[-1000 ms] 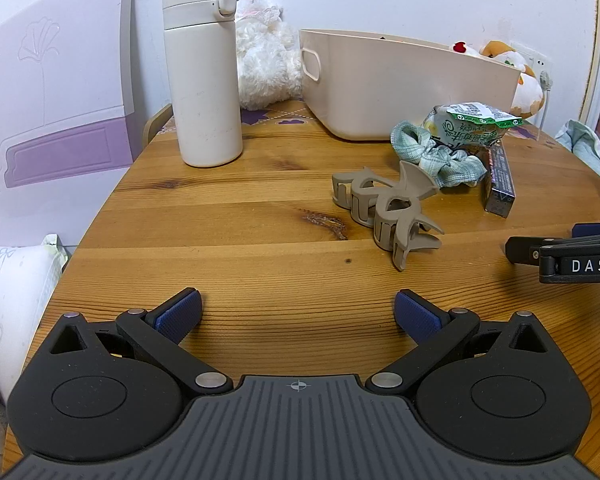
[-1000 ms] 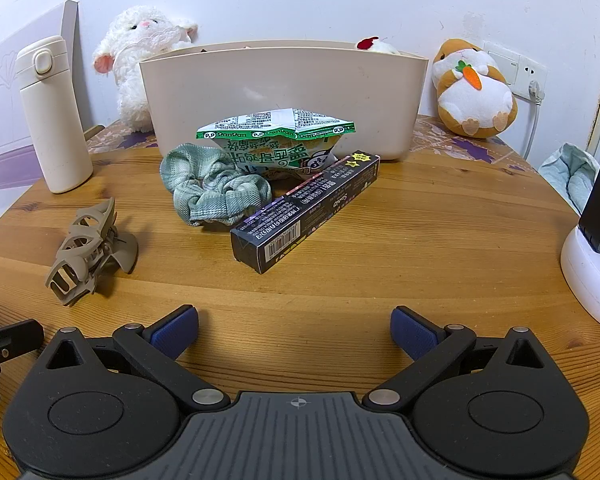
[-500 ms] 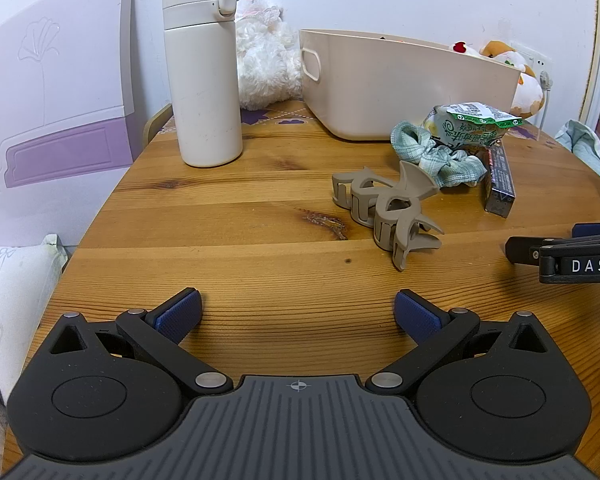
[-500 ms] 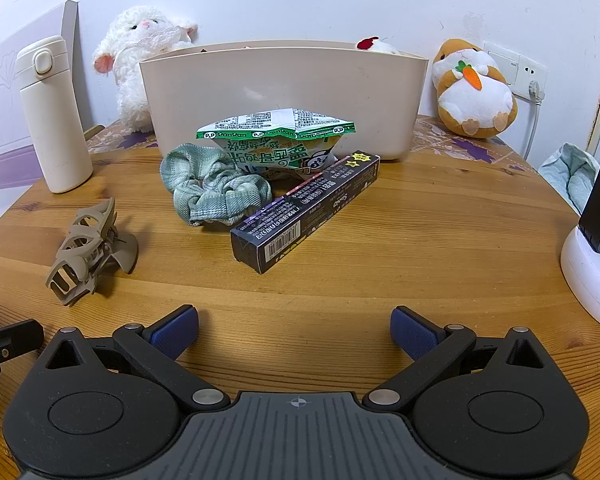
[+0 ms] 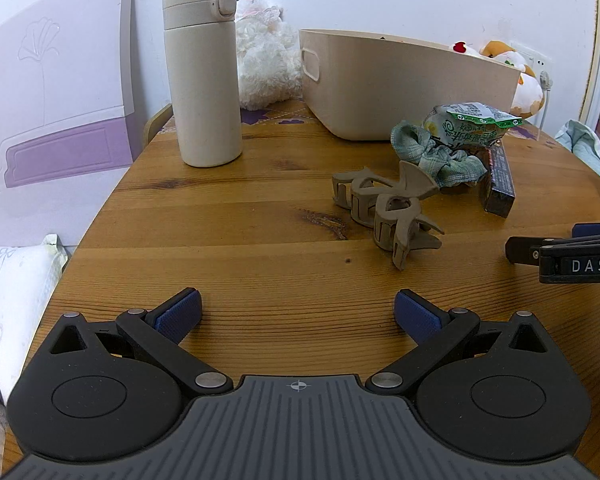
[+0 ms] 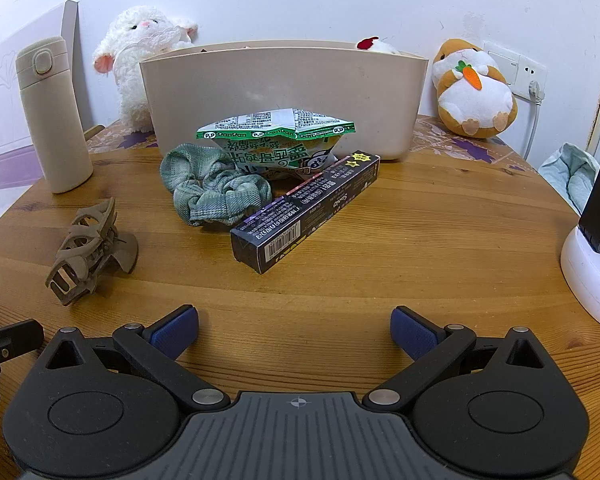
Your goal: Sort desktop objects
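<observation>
A taupe hair claw clip [image 5: 386, 212] [image 6: 90, 250] lies on the round wooden table [image 5: 260, 256]. Behind it sit a green checked scrunchie [image 6: 214, 188] [image 5: 436, 154], a green-and-white snack bag [image 6: 278, 142] [image 5: 470, 126] and a long black box [image 6: 306, 210] [image 5: 500, 184], all in front of a beige storage bin [image 6: 282, 92] [image 5: 400, 84]. My left gripper [image 5: 298, 312] stands open near the table's front, short of the clip. My right gripper [image 6: 294, 330] is open too, empty, short of the black box.
A beige flask [image 5: 202, 68] [image 6: 52, 114] stands at the left. A white plush sheep [image 6: 140, 56] and an orange hamster plush [image 6: 474, 90] sit at the back by the wall. A white power strip with a black plug [image 6: 594, 268] lies at the right edge.
</observation>
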### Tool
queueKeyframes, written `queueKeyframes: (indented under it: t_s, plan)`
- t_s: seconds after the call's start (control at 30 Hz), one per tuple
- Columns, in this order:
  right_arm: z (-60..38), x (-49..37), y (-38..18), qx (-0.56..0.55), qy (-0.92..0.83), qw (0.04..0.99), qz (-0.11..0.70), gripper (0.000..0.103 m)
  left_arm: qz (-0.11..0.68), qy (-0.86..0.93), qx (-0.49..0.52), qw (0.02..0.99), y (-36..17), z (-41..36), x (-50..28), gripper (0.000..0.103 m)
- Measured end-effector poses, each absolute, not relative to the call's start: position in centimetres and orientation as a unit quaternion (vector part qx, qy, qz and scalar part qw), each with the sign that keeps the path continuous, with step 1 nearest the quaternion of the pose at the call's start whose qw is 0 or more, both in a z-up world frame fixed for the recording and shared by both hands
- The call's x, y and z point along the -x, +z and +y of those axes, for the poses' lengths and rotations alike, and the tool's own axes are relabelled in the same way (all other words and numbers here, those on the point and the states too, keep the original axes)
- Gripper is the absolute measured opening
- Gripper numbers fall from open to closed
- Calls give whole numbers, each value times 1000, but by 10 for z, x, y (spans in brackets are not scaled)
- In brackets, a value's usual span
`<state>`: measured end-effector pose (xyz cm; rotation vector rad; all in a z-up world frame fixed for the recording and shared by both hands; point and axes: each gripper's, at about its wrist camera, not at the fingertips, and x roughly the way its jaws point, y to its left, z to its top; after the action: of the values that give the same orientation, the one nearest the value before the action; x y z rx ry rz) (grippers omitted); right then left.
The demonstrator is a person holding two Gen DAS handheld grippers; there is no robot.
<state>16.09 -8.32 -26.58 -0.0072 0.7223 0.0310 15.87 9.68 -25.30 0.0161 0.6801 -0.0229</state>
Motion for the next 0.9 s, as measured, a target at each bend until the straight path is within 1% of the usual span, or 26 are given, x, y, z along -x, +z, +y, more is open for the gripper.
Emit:
queueKeyframes:
  t_s: [0.57,0.63,0.67,0.73,0.8,0.9]
  plan:
    - [-83,-164,-267,6,32,938,345,103,334,-4,-5,943,-253,95,-158,103]
    - [-84,-165,-265,15,35,936,351,103,348,0,-4,937,-250,94,-158,103]
    - [-84,-167,-261,20,36,930,365,103,360,-2,0,933,-246,95,-157,103]
    - [-87,-169,-253,14,24,920,390,103,358,-2,12,934,-233,96,-152,103]
    - [-90,-170,-242,7,28,915,403,103,346,-1,26,938,-210,99,-148,103]
    - [-87,-175,-221,25,33,908,417,103,358,16,55,932,-174,102,-148,103]
